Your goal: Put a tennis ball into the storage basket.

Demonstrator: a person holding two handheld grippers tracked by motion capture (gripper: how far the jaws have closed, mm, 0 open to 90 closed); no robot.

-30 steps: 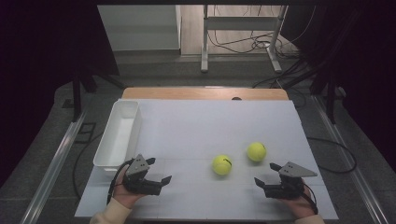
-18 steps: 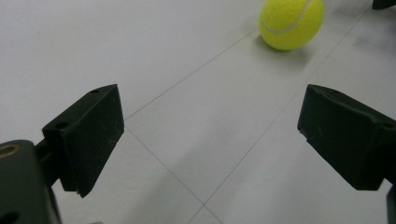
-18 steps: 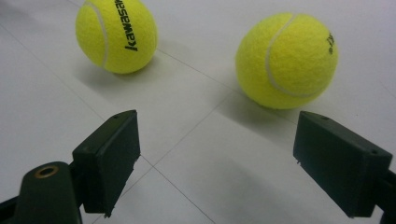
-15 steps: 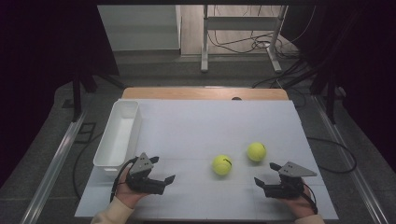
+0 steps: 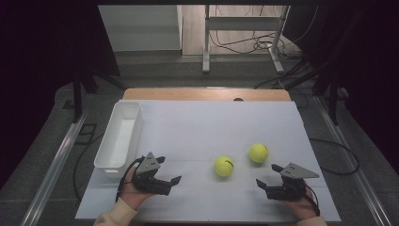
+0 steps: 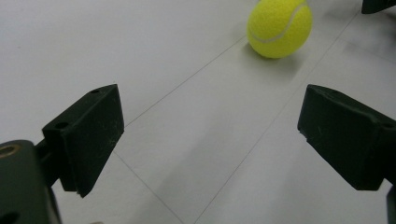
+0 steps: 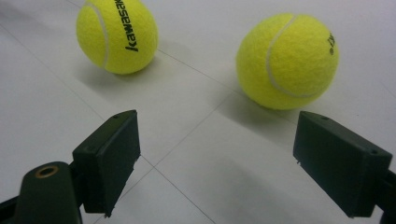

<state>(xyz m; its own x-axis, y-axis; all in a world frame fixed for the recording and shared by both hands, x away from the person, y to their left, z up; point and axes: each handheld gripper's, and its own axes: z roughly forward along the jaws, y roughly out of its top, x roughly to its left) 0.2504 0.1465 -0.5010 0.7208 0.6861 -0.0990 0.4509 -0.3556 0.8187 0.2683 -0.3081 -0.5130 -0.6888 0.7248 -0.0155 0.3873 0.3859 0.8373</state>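
Note:
Two yellow tennis balls lie on the white table: one near the middle (image 5: 224,165), one farther right (image 5: 258,153). My left gripper (image 5: 168,171) is held low at the front left, open and empty, pointing right toward the nearer ball. In the left gripper view that ball (image 6: 279,27) lies well ahead of the spread jaws of the left gripper (image 6: 210,116). My right gripper (image 5: 267,175) rests at the front right, also open and empty. In the right gripper view both balls (image 7: 116,35) (image 7: 287,60) sit just beyond the right gripper (image 7: 217,144), neither between its jaws.
A long white tray (image 5: 120,136) stands along the table's left edge, just behind the left hand. The white table surface (image 5: 211,127) stretches back to a wooden strip. Floor cables and a metal stand lie beyond the far edge.
The left gripper has shifted a little to the right, toward the nearer ball. The right gripper and both balls have stayed put.

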